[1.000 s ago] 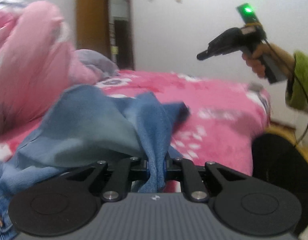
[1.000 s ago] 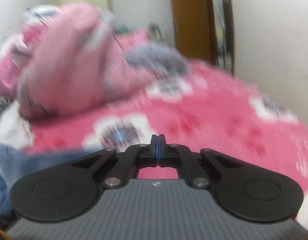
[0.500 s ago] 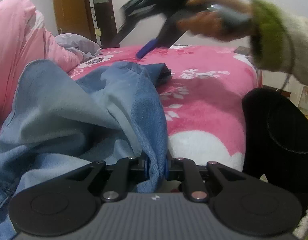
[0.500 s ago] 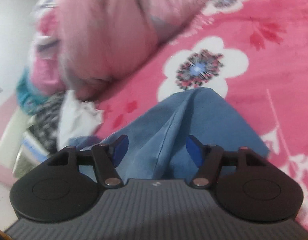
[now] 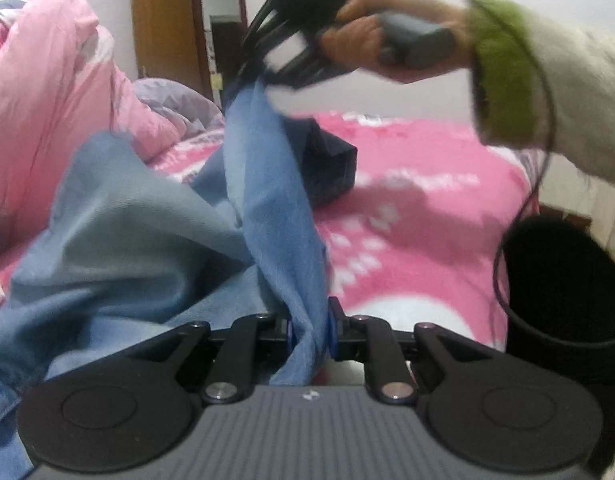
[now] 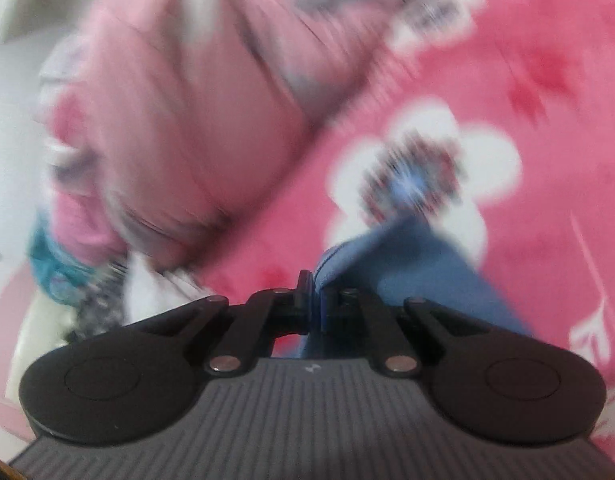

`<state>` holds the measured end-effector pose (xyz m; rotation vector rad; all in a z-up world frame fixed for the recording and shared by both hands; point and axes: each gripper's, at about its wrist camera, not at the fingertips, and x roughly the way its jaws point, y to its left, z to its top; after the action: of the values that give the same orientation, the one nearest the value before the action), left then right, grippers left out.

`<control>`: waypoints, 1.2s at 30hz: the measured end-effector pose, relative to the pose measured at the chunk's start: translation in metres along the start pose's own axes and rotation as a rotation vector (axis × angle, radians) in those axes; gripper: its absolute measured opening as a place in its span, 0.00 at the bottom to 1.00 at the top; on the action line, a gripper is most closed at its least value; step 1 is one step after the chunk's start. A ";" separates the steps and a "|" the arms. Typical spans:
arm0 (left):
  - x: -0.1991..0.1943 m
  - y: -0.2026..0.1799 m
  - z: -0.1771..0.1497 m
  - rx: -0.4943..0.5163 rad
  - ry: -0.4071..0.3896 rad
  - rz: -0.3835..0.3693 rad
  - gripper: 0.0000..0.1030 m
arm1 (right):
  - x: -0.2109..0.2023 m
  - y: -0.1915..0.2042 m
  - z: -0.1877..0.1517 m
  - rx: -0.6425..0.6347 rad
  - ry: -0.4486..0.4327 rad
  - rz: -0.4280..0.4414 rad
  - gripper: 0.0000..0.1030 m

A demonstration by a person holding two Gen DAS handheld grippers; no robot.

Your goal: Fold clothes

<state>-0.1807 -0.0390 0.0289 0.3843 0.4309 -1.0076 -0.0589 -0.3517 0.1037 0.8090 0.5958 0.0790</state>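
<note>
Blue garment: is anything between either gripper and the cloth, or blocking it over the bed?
Nothing visible. The left gripper and right gripper are both shut on the blue garment, the right having just closed on it. The pink bedspread beside it is bare; a pink quilt lies off to the side.

The left hand-held gripper [image 5: 310, 330] is pointing forward and somewhat downward, its jaws standing nearly together and pinching a fold of blue garment [image 5: 275, 208] between the pads. In the left wrist view the person's right hand [image 5: 391, 46] is reaching in from the right, wrapped around the handle of the right hand-held gripper [image 5: 247, 76], with a green cuff [image 5: 503, 68] and pale sleeve [image 5: 587, 96] trailing behind it. That gripper is angling down to the left, above the left one. Its jaws have just been closing, and in its own view [image 6: 313, 300] they are standing clamped on an edge of the same cloth. The right wrist view is blurring heavily.
</note>
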 end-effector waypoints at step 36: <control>-0.154 0.068 -0.078 -0.850 0.005 0.381 0.81 | -0.113 0.049 -0.100 -0.706 -0.098 0.084 0.55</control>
<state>-0.2064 0.1434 0.0489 -0.2924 0.7129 -0.3873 -0.1986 -0.2845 0.1372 0.1495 0.3969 0.3059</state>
